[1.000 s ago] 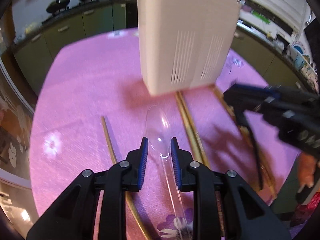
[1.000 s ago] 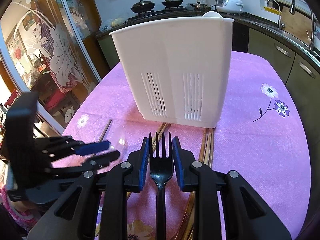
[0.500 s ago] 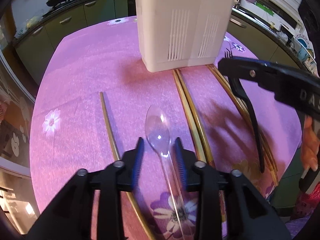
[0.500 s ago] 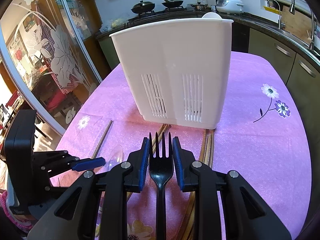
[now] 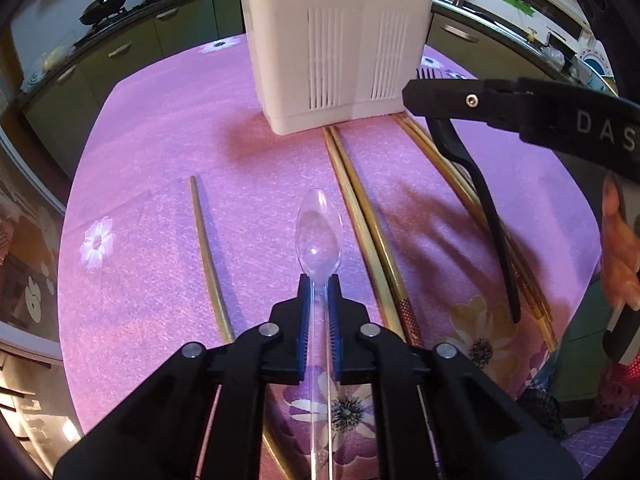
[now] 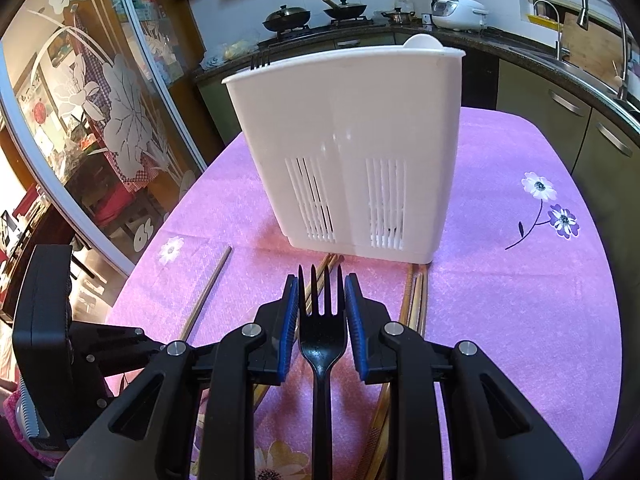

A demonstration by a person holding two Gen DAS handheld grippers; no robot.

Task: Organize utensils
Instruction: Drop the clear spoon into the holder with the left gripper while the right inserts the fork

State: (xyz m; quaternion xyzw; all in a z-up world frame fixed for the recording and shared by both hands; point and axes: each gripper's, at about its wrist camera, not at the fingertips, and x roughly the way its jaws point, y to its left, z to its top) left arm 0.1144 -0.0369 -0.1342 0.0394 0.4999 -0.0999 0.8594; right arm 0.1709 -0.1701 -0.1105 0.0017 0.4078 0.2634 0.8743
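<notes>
A white utensil holder point(image 6: 352, 148) stands upright on a pink tablecloth point(image 6: 520, 304); everything below is placed relative to it. In the left wrist view its top is cut off by the frame edge, so the inside cannot be seen there. In the right wrist view the tips of a dark fork point(image 6: 260, 59) poke above its rim at the left end, and a rounded white shape shows above the rim at the right end; what that shape is cannot be made out.

The left gripper point(image 5: 319, 312) sits in front of the holder, well apart from it. Its blue pads are drawn in almost fully and press on the neck of a clear plastic spoon point(image 5: 318, 232). The spoon's bowl points toward the holder, and its handle runs back between the fingers and out of the bottom of the frame. The spoon is see-through and hard to trace against the cloth.

The right gripper point(image 6: 321, 300) is also in front of the holder, nearer to it. Its pads stand a narrow way apart and clamp the head of a black plastic fork point(image 6: 322, 320), prongs aimed at the holder.

Wooden chopsticks point(image 5: 360, 208) lie on the cloth, running from the holder's base toward the grippers, partly hidden beneath them. One single chopstick point(image 5: 208, 256) lies apart, to the holder's left.
</notes>
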